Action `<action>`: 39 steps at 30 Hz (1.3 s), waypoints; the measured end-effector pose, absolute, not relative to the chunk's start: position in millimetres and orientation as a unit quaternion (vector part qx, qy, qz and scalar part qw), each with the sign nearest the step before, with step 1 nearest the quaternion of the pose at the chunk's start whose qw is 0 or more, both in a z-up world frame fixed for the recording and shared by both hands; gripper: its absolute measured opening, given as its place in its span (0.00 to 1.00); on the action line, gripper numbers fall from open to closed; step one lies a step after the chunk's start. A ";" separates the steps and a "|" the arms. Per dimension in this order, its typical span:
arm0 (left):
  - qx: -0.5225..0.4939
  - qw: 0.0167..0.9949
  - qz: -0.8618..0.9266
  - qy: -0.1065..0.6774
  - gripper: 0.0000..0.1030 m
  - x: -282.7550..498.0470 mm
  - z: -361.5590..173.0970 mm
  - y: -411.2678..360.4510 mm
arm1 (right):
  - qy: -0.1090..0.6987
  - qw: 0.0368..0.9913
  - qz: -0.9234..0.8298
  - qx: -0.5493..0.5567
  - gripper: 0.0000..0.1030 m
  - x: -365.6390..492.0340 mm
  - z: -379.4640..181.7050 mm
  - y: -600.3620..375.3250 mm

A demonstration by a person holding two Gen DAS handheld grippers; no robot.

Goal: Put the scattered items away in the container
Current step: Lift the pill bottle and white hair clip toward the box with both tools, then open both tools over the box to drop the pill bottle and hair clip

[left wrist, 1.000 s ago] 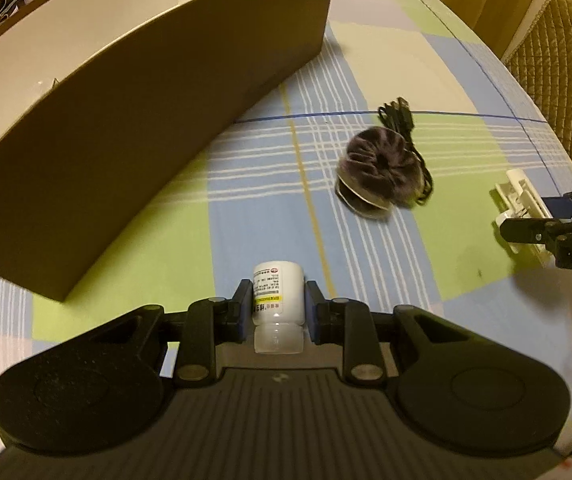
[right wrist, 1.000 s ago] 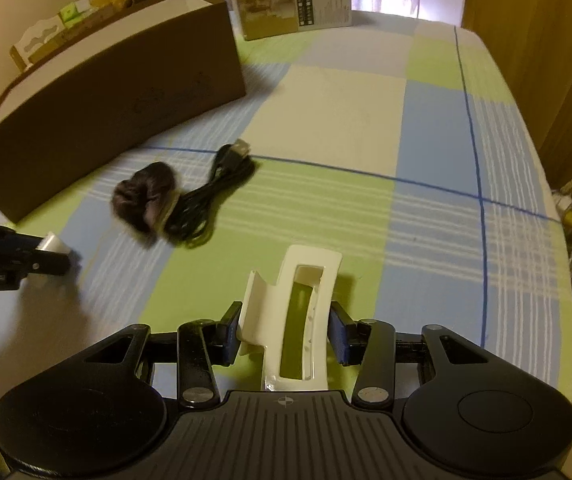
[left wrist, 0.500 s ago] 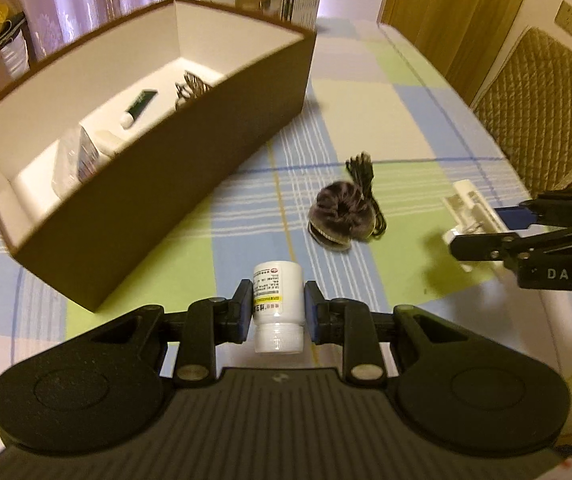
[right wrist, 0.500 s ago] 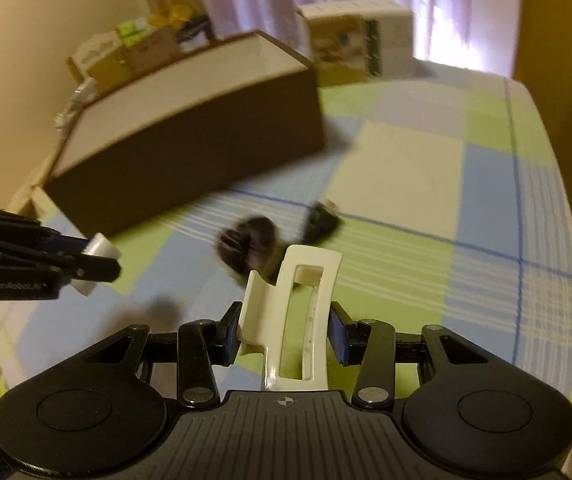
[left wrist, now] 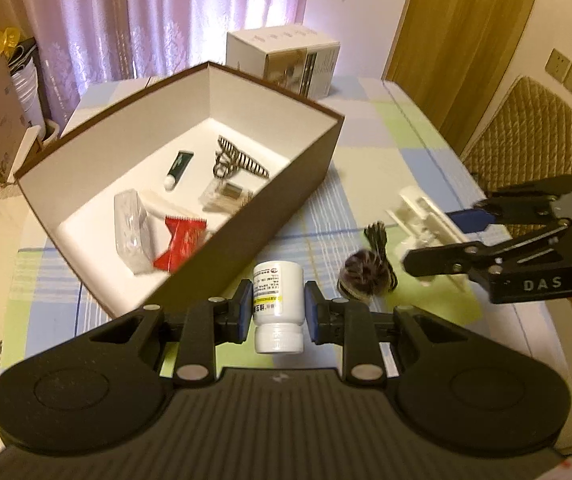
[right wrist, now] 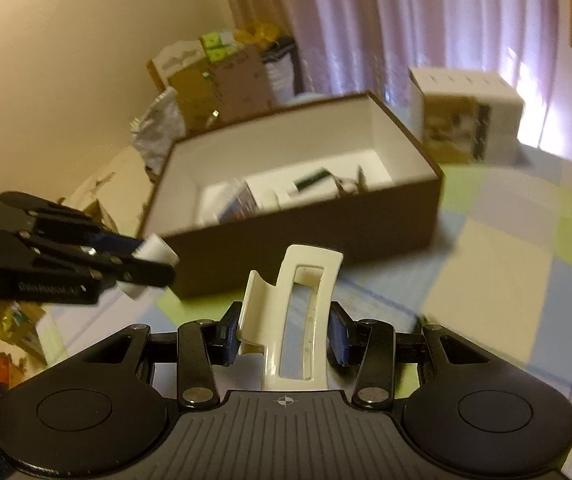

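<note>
The left gripper [left wrist: 278,312] has its jaws clamped on a small white pill bottle [left wrist: 278,304], held by its sides with the cap end toward the camera and the printed label facing up; it hangs in the air above the checked tablecloth [left wrist: 369,148], just short of the near wall of the brown box [left wrist: 270,216]. The box is open at the top with a white inside, and on its floor lie a dark tube with a white cap [left wrist: 178,169], a striped hair clip [left wrist: 238,159], a clear plastic packet [left wrist: 130,236], a red wrapper [left wrist: 180,242] and a few smaller things too blurred to tell. The right gripper [right wrist: 284,334] has its jaws closed on a cream claw hair clip [right wrist: 295,312], gripped across its width, with the clip's free end pointing toward the box; in the left wrist view the same gripper [left wrist: 437,240] comes in from the right side, raised above the cloth. On the cloth between the two grippers lie a dark fluffy scrunchie [left wrist: 362,276] and a coiled black cable [left wrist: 377,236], touching each other and outside the box. Behind the box stands a white printed carton [left wrist: 286,58], with pink curtains [left wrist: 166,12] beyond it
</note>
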State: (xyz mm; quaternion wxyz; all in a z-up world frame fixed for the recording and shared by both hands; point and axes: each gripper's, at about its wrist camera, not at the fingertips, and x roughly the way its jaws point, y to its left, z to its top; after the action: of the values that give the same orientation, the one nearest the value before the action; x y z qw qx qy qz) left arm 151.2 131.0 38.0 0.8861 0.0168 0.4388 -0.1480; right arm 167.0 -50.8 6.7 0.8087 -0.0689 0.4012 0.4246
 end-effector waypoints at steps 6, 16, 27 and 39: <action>0.023 0.895 -0.154 0.418 0.21 187.0 53.1 155.9 | 0.367 0.815 0.441 -0.077 0.40 198.0 27.3 -12.3; 0.050 0.906 -0.091 0.409 0.22 261.4 52.5 214.6 | 0.356 0.812 0.449 -0.110 0.40 265.4 18.8 66.0; 0.049 0.886 -0.055 0.458 0.22 318.1 4.9 257.9 | 0.423 0.776 0.445 -0.142 0.40 311.3 -45.3 132.9; 0.084 0.857 -0.048 0.507 0.22 335.0 -37.9 269.9 | 0.481 0.715 0.471 -0.188 0.40 301.0 -88.7 142.1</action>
State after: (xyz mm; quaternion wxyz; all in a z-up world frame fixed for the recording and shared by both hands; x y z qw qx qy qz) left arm 335.0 269.9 -37.9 0.8565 0.0839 0.5070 -0.0477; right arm 301.0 142.1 -88.7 0.7146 -0.1882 0.4815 0.4713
